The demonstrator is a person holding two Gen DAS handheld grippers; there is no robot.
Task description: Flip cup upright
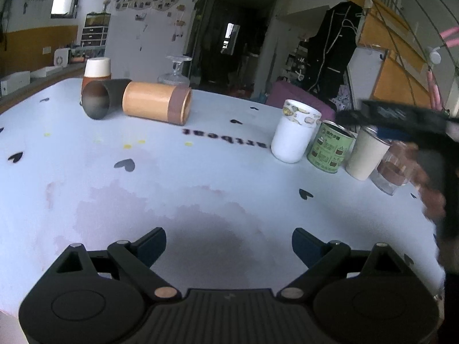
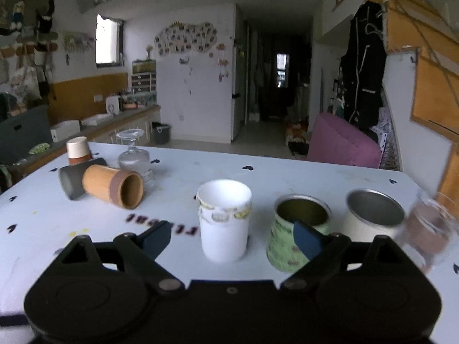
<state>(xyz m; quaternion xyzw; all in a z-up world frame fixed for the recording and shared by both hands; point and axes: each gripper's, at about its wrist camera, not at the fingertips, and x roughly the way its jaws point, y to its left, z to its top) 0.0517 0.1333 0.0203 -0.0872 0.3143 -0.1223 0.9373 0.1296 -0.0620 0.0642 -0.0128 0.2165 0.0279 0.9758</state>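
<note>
Left wrist view: the left gripper (image 1: 229,246) hovers with jaws wide, holding nothing, over the pale heart-printed surface (image 1: 200,177). The tan bamboo cup (image 1: 157,105) lies on its side far off, touching a tipped dark grey cup (image 1: 103,99).

Right wrist view: the right gripper (image 2: 232,239) has jaws wide and empty near an upright white paper cup (image 2: 224,223), beside a green tin can (image 2: 297,230).

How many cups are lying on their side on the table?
2, both far left: a bamboo cup and a dark grey cup touching behind it. The upturned glass goblet beside them could hide something.
</note>
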